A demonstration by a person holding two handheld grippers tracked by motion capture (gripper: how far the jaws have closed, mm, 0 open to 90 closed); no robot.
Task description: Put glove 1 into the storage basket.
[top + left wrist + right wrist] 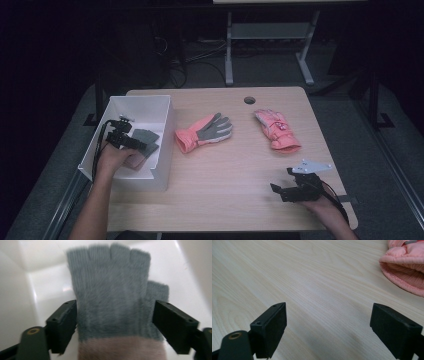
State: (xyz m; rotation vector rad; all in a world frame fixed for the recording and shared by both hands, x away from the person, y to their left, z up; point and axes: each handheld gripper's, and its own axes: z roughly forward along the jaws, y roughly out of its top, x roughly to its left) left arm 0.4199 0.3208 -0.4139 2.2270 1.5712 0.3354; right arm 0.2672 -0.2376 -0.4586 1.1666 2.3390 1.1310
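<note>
Left jaws: spread wide on either side of the grey fingerless glove (112, 295), pads clear of it.
Glove: flat on the floor of the white bin (159, 172), table's left.
Right jaws: wide apart, nothing between, over bare table (312, 277), near right.
Beyond: 2 pink ski gloves (204, 131) (276, 129), mid-table.

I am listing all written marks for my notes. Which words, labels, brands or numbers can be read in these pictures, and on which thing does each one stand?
No text can be read.
Pink ski glove: a small dark patch on its back, too small to read.
Grey knitted glove in the white bin: no label visible.
</note>
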